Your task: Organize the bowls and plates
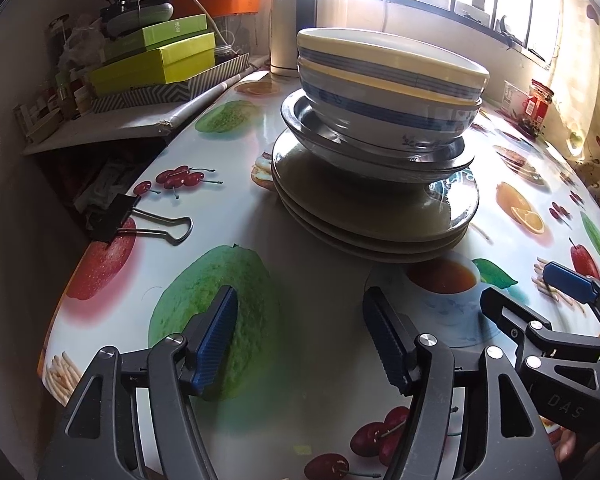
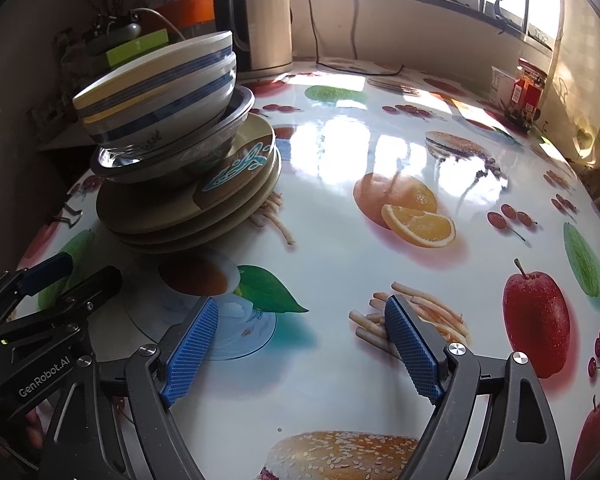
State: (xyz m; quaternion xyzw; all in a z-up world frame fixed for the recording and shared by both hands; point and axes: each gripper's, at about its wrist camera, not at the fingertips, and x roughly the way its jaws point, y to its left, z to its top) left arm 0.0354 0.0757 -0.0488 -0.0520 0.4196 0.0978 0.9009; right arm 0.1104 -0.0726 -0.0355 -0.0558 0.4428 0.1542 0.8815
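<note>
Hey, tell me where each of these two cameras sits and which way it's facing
Left wrist: on the left claw, angled down at the table, facing the stack straight ahead; its own open fingers show, the right claw at lower right.
Right wrist: on the right claw, angled down at the table, stack at upper left; its own open fingers show, the left claw at lower left.
Shared: stack, kettle, jar, window.

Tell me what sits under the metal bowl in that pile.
Under the metal bowl lie three stacked plates on the table. The top plate shows a blue pattern at its edge; the bowl covers the rest of it. Both lower plates show rims only.
</note>
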